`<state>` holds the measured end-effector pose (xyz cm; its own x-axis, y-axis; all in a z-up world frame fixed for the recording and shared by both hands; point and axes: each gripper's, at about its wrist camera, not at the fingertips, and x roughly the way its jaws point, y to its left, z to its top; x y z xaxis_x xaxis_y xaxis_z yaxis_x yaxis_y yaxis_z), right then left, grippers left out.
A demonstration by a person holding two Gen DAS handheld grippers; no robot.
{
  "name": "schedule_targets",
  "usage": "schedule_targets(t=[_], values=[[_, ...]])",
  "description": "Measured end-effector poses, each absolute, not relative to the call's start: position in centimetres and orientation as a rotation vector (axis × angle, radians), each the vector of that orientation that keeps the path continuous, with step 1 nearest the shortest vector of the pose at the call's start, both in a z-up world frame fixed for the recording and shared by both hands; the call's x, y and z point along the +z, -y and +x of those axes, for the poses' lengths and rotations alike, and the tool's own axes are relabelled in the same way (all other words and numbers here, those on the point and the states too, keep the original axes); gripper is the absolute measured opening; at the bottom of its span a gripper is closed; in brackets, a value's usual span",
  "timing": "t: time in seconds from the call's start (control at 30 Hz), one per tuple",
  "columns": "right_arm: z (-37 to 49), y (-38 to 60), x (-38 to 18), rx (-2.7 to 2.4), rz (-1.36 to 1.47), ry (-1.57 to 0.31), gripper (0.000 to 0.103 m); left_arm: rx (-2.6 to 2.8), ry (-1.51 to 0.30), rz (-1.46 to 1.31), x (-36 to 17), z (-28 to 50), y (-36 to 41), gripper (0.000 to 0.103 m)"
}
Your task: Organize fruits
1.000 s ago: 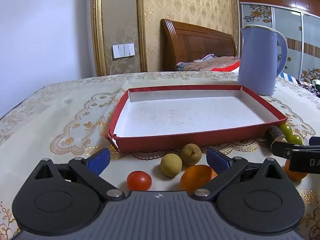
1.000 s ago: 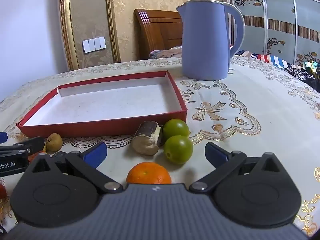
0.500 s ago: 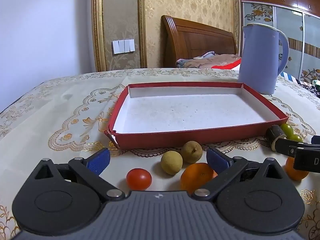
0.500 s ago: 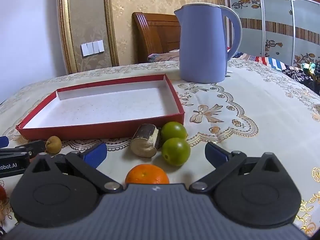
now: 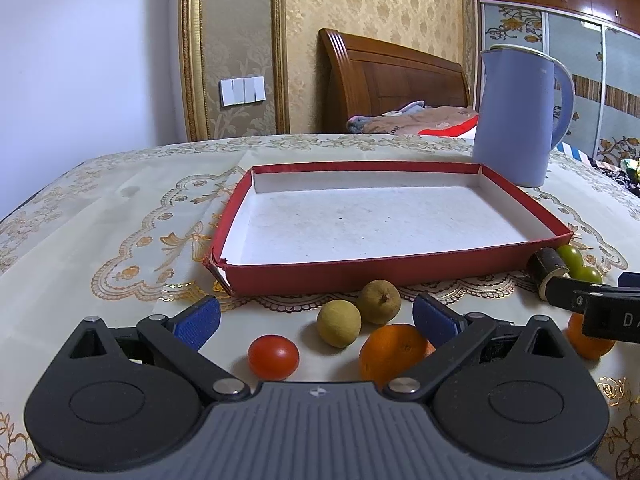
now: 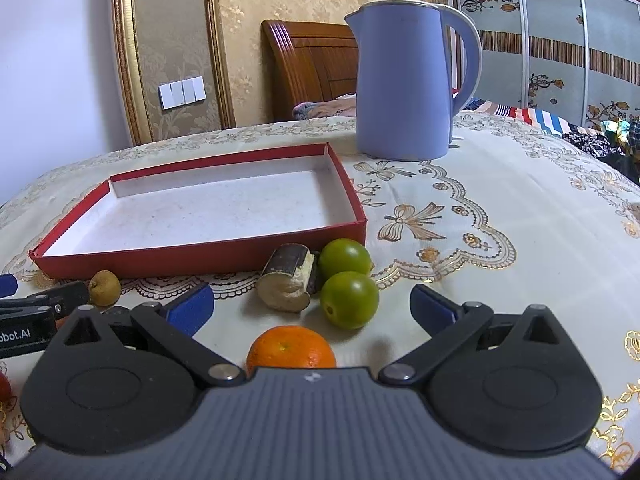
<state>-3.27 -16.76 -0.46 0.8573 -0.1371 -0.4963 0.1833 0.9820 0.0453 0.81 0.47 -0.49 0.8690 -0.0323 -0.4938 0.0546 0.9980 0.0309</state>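
1. Worktop: covered by a cream cloth with gold embroidery; it carries everything below. A blue kettle stands at the far right, clear of the work.
2. Red tray: shallow, white-floored and bare of fruit, so judged to be the destination. Its near wall is low; a fruit should be lifted over it and set down, not dropped, since round fruit rolls.
3. Left claw: spread, holding nothing. Between its pads lie a tomato, two brown longans and an orange close by the right pad.
4. Right claw: spread, empty. Ahead of it are a second orange, nearest; two green fruits; and a cut stub with dark skin, touching or nearly touching the green fruits.
5. Advice: take the nearest, free-standing fruit first, centre it between the pads, and close gently. The tomato is probably soft. The longans sit close together; approach so one pad slips between them.
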Motion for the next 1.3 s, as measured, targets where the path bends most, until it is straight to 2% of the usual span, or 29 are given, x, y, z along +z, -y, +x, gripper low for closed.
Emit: schedule_targets(t=[1.3], values=[[-3.04,17.12,-0.61,-0.172,0.102,-0.533,0.103,-0.053,-0.521,0.042,-0.64,0.71,-0.19,0.103]])
